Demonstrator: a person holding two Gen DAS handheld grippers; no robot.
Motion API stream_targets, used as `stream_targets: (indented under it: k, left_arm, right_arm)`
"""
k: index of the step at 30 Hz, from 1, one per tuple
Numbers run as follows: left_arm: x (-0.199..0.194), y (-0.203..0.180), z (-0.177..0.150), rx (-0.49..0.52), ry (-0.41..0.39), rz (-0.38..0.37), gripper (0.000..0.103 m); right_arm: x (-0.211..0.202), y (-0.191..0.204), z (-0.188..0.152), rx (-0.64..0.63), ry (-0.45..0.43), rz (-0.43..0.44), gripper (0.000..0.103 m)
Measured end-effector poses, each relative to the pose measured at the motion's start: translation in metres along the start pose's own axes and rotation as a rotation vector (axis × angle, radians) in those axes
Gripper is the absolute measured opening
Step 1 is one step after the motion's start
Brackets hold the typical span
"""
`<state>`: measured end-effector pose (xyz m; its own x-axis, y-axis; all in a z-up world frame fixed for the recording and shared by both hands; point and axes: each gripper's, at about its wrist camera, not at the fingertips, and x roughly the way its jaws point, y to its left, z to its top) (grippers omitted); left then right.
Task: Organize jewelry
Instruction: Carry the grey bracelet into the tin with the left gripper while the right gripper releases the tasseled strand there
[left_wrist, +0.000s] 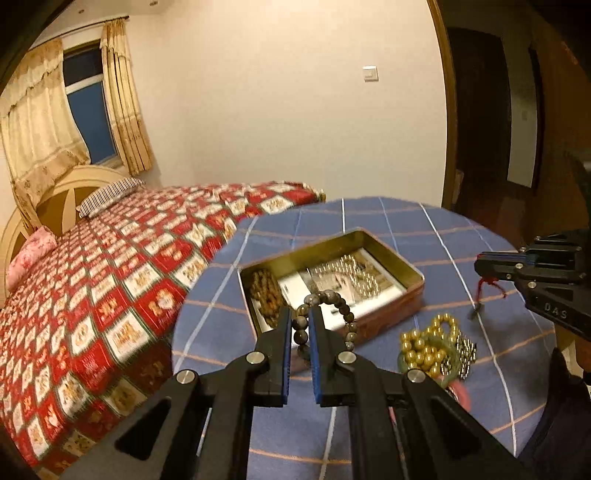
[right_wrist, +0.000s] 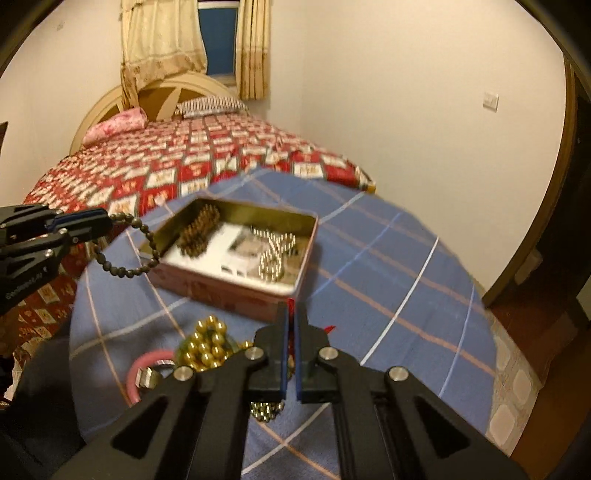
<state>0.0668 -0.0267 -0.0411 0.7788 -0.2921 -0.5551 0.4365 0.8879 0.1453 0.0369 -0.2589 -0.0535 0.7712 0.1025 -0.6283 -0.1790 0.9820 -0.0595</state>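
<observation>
My left gripper (left_wrist: 299, 310) is shut on a dark bead bracelet (left_wrist: 347, 314), which hangs in a loop just in front of an open tin box (left_wrist: 391, 247). In the right wrist view the same bracelet (right_wrist: 122, 271) dangles from the left gripper (right_wrist: 107, 221) beside the tin box (right_wrist: 221, 295). My right gripper (right_wrist: 293, 306) is shut on a thin red cord (right_wrist: 328, 328). From the left wrist view the red cord (left_wrist: 491, 286) hangs under the right gripper (left_wrist: 478, 260). Inside the tin lie a brown bead strand (left_wrist: 264, 295) and a small shiny bead strand (left_wrist: 354, 273).
A pile of gold beads (left_wrist: 424, 347) with a green bangle and a pink bangle (right_wrist: 131, 373) lies on the round table's blue plaid cloth (left_wrist: 461, 229), near the front. A bed with a red patterned cover (left_wrist: 110, 277) stands right behind the table. A doorway is at the right.
</observation>
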Motion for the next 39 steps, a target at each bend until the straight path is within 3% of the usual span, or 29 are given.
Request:
stream_targets:
  k: [9,22,39]
  left_arm:
    - [0.006,0.014,0.028,0.019,-0.038,0.051,0.008]
    - [0.060,0.041,0.051,-0.019,-0.004,0.120,0.008]
    - [0.116,0.040,0.050,0.004,0.077,0.111,0.008]
  right_arm:
    - [0.001,0.009,0.033,-0.053,-0.048,0.002,0.003]
    - [0.052,0.028,0.081,-0.111,-0.081,0.010,0.003]
    - [0.106,0.026,0.088,-0.132,-0.007,0.017,0.003]
